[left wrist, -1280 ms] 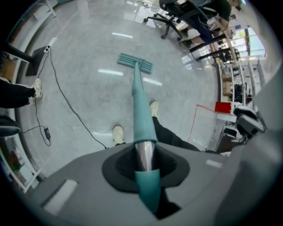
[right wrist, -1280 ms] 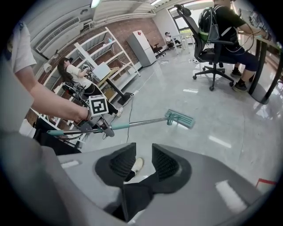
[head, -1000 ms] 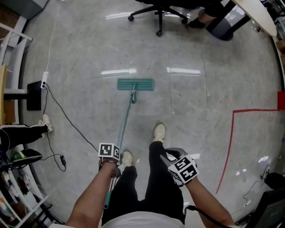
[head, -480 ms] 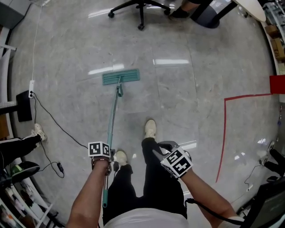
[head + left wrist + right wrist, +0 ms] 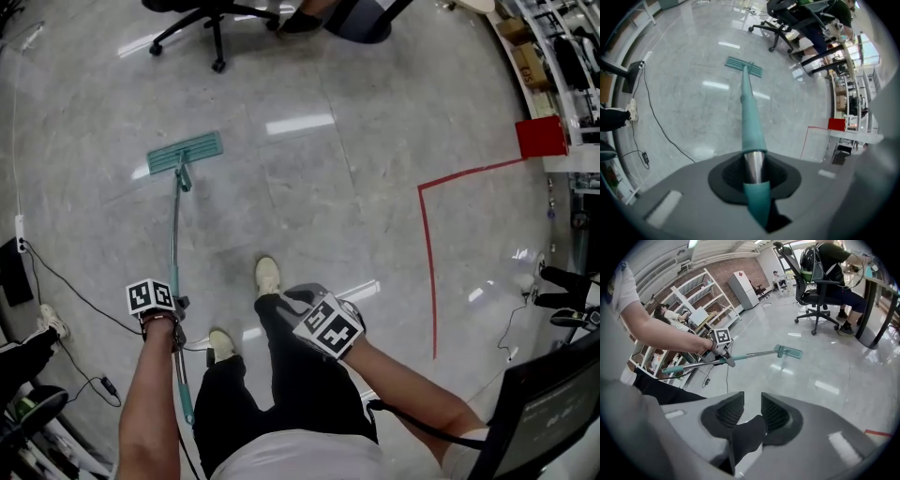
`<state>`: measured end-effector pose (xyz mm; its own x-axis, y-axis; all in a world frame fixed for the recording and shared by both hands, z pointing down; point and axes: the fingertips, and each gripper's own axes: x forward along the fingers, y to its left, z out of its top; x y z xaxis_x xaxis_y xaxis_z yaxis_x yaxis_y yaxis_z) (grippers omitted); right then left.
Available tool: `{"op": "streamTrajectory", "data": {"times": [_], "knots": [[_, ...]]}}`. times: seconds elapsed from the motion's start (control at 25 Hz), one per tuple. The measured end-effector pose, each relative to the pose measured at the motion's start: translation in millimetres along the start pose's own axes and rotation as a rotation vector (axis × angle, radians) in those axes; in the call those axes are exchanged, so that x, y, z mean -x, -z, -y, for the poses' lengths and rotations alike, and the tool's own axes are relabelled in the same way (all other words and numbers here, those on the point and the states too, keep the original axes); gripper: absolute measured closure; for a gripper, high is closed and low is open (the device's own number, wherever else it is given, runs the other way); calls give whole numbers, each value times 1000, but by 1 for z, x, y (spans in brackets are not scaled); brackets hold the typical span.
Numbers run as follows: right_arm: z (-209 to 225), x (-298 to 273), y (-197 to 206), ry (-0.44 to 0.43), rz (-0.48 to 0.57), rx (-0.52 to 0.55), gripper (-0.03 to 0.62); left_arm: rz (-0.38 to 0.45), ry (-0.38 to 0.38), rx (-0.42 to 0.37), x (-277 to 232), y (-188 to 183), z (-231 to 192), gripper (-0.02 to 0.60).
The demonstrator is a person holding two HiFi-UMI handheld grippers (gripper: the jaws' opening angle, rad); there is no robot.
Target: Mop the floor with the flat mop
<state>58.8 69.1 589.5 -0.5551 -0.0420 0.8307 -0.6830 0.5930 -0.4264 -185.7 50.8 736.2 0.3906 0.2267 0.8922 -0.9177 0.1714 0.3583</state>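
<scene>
My left gripper is clamped tight on the flat mop handle; the teal mop head lies on the floor at the head view's upper left. My right gripper holds nothing, jaws a narrow slit apart. Half a second ago the mop head sat nearer centre

Left gripper was clamped on the mop handle, left arm stretched forward and down at the body's left. Right gripper had its jaws slightly apart with nothing gripped, forearm angled inward over the thigh.
</scene>
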Motion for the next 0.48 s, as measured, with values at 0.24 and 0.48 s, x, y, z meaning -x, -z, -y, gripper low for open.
{"op": "streamTrajectory", "data": {"times": [0.24, 0.48], "knots": [[17, 7, 14, 1, -5, -14, 481, 14, 28, 18, -1, -20, 19, 509], [30, 13, 13, -8, -18, -15, 482, 21, 69, 57, 4, -64, 45, 508]]}}
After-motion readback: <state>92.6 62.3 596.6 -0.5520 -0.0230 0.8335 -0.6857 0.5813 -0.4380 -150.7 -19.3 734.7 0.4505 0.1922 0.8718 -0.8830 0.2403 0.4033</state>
